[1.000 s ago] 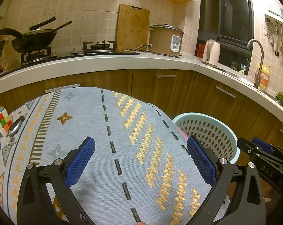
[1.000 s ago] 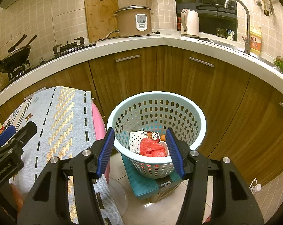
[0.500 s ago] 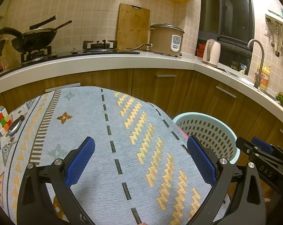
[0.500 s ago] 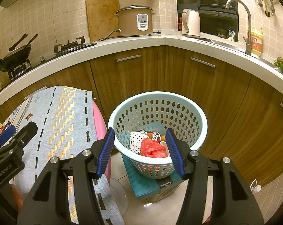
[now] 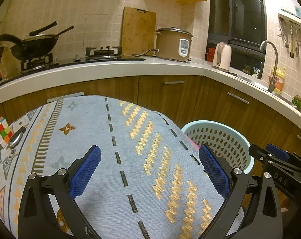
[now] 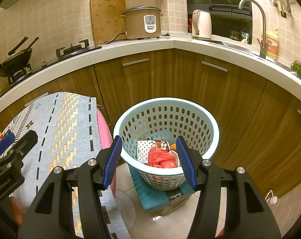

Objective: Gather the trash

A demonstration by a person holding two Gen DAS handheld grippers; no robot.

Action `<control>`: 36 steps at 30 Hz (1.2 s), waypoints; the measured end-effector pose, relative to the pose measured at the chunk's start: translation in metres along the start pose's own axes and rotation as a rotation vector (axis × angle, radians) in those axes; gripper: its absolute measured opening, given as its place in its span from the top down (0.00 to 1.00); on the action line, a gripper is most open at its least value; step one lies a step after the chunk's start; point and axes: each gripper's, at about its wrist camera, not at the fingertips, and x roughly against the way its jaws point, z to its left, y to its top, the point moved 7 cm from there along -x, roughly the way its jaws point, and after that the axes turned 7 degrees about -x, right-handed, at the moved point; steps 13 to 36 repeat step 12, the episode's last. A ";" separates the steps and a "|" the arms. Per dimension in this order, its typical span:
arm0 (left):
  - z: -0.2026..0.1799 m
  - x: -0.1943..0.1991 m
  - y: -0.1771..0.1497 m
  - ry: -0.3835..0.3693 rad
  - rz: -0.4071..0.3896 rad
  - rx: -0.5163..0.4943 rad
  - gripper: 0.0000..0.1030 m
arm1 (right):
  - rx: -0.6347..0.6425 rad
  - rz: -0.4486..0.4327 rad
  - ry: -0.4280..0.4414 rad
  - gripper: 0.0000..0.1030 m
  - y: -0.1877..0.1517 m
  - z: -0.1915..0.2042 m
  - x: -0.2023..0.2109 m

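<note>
- The pale blue perforated basket (image 6: 166,139) already holds trash: a red plastic bag (image 6: 162,159), a polka-dot wrapper (image 6: 143,148) at its 10 o'clock, and something orange, too small to name, at its 1 o'clock.
- The basket stands on a teal-topped box (image 6: 150,195) on the tiled floor, just beside the table's pink edge (image 6: 104,127).
- The right gripper (image 6: 149,160) hangs above the basket's near rim, blue pads spread, with nothing between them; judged from that, whatever it carried is already dropped.
- The left gripper (image 5: 149,171) hovers over the patterned cloth (image 5: 94,131), fingers spread wide and empty.
- No trash shows on the cloth. At about 9 o'clock from the left gripper lie a colour cube (image 5: 1,129) and a set of keys (image 5: 15,139), which look like belongings, not rubbish.
- By my reading, collection is nearly or fully done; the table's near and far-left parts are out of view, so I cannot tell whether anything is left.
</note>
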 end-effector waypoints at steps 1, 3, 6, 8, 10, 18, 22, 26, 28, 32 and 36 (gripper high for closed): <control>0.000 0.001 0.000 0.003 -0.005 -0.002 0.07 | 0.000 0.001 -0.001 0.49 0.000 0.000 0.000; 0.000 0.001 0.001 0.006 -0.004 0.002 0.07 | 0.000 0.002 -0.002 0.49 0.000 0.000 -0.001; 0.002 -0.001 0.000 0.006 0.007 0.013 0.07 | 0.000 0.001 -0.003 0.49 0.000 -0.001 -0.001; 0.002 0.000 0.000 0.014 0.007 0.012 0.07 | 0.000 0.002 -0.003 0.49 0.000 -0.001 -0.001; 0.001 0.000 0.000 0.014 0.004 0.007 0.07 | 0.001 0.002 -0.003 0.49 0.000 -0.001 -0.001; 0.000 0.000 0.001 0.015 0.004 0.003 0.07 | 0.000 0.001 -0.001 0.49 0.000 -0.001 -0.001; 0.000 0.000 0.001 0.015 0.004 0.003 0.07 | 0.000 0.001 -0.001 0.49 0.000 -0.001 -0.001; 0.000 0.000 0.001 0.015 0.004 0.003 0.07 | 0.000 0.001 -0.001 0.49 0.000 -0.001 -0.001; 0.000 0.000 0.001 0.015 0.004 0.003 0.07 | 0.000 0.001 -0.001 0.49 0.000 -0.001 -0.001; 0.000 0.000 0.001 0.015 0.004 0.003 0.07 | 0.000 0.001 -0.001 0.49 0.000 -0.001 -0.001; 0.000 0.000 0.001 0.015 0.004 0.003 0.07 | 0.000 0.001 -0.001 0.49 0.000 -0.001 -0.001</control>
